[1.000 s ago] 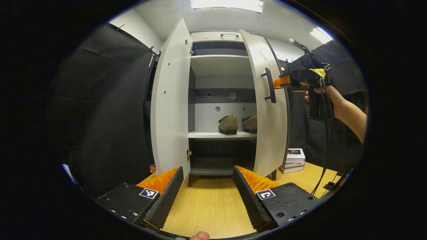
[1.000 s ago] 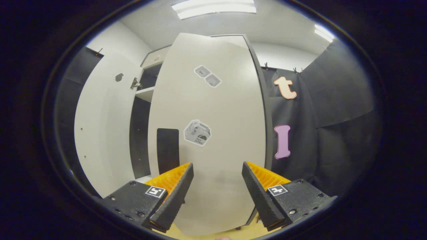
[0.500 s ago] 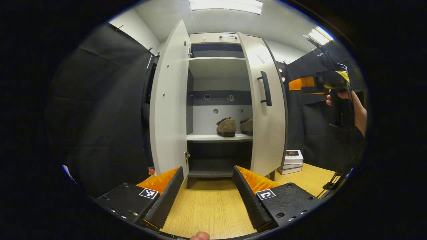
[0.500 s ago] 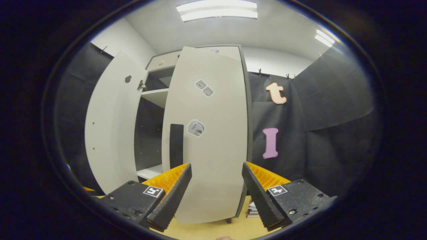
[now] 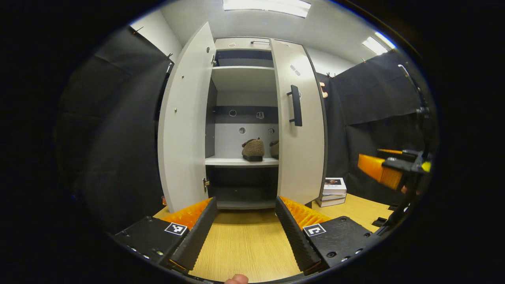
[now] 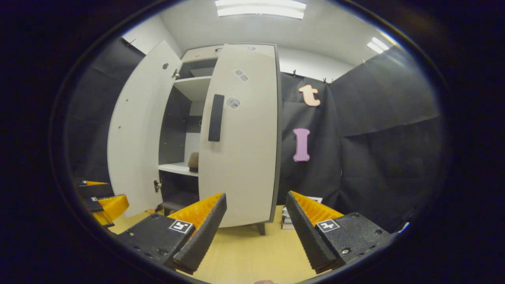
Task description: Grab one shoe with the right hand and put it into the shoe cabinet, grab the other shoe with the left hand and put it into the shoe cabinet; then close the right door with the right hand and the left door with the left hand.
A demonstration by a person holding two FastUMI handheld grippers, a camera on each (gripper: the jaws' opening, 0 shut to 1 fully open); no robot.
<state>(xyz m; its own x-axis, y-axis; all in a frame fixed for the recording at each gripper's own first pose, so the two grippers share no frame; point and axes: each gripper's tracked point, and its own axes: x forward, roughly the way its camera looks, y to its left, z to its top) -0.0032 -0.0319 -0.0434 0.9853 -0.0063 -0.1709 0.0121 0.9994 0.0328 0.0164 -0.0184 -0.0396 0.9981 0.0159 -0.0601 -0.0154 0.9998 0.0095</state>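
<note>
The left gripper has its jaws wide open and holds nothing; the right gripper is the same, open and empty, touching nothing. Compared with half a second ago, the right door has swung nearly closed and the right gripper has drawn back and dropped lower. The left door stands wide open. Both shoes sit side by side on the middle shelf of the shoe cabinet, their long axis running from front to back; which end faces out I cannot tell.

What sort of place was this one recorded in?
Likely a staged recording booth, not a home: black cloth walls, a white shoe cabinet on a wood-look floor, ceiling strip lights.
</note>
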